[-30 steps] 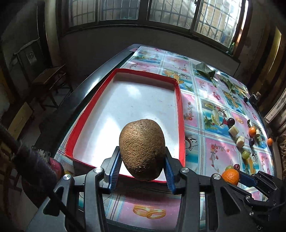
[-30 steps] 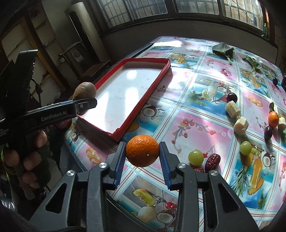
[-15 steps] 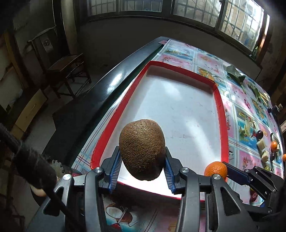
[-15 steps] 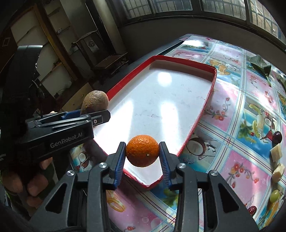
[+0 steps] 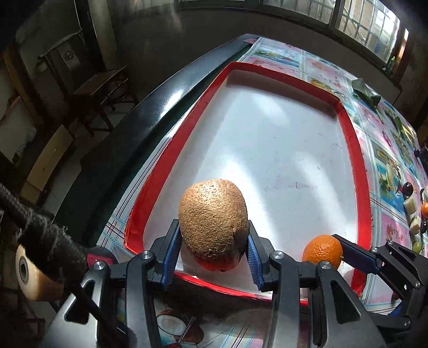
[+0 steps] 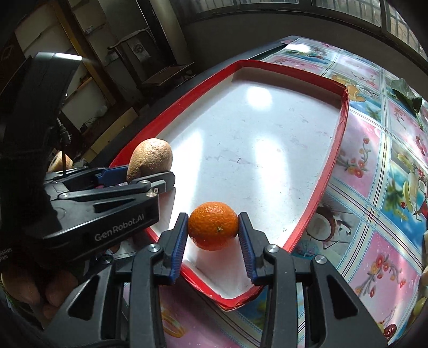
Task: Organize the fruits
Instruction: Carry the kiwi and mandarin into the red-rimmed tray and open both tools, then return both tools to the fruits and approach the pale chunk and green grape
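Red-rimmed and white inside, the tray (image 5: 350, 150) lies right under both my tongs. My left gripper (image 5: 212, 254) pinches a brown kiwi (image 5: 212, 216) over its near end; my right gripper (image 6: 213, 241) clamps an orange (image 6: 213, 226) beside it. Glossy fruit-print tablecloth (image 6: 374, 187) spreads to the right of the tongs; barred windows (image 5: 369, 24) stand ahead, with dim shelving (image 6: 80, 67) far left.

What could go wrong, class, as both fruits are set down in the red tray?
1. The kiwi and orange are round; released above the tray's smooth white floor, they might roll.
2. Both tools sit near the tray's near corner: the left tool and the right tool could bump each other.
3. The low red rim might catch a fingertip.
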A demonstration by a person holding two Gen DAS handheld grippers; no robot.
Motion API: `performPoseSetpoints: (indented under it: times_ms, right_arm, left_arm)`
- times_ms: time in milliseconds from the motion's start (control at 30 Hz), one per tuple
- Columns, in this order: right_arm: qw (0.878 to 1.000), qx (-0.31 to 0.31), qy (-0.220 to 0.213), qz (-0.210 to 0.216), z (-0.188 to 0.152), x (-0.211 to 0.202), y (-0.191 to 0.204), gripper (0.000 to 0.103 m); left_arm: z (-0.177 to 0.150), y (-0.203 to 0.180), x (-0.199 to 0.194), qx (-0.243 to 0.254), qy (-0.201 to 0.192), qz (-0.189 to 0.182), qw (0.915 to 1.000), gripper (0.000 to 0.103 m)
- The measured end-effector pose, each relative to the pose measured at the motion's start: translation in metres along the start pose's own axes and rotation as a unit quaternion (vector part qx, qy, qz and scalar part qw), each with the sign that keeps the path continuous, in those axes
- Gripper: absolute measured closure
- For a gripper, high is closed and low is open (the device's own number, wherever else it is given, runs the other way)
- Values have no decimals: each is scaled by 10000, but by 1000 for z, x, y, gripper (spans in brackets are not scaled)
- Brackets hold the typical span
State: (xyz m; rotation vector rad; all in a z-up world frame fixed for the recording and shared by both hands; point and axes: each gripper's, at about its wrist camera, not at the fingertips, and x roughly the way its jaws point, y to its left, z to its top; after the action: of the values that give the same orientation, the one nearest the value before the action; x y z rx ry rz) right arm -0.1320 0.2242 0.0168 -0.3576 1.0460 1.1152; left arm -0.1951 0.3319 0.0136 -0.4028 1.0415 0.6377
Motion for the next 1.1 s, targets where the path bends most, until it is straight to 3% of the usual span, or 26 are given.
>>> performPoseSetpoints:
  times_ms: [100, 233, 400, 767, 1000, 1100]
  right_arm:
    - [10000, -19, -1, -64, 1, -1, 1, 61]
    - [9998, 64, -186, -85, -1, -15, -2, 45]
    - [9987, 184, -470, -32, -10, -47, -7, 45]
    - [9937, 732, -813, -254, -60, -108, -50, 38]
    - [9869, 1187, -938, -568, -101, -144, -90, 38]
    - [9834, 1336, -1005, -709, -118, -161, -105, 38]
  left_arm:
    - [1, 2, -5, -82, -30, -70, 9999, 54]
    - [4, -2, -29, -69, -368, -29, 9993, 38]
    - [3, -14, -48, 79, -618, 12, 9981, 37]
    - [1, -41, -54, 581, -706, 13, 9958, 38]
    - [6, -59, -76, 1568, -1141, 207, 9808, 38]
    - [1, -66, -84, 1748, -1190, 184, 9772, 38]
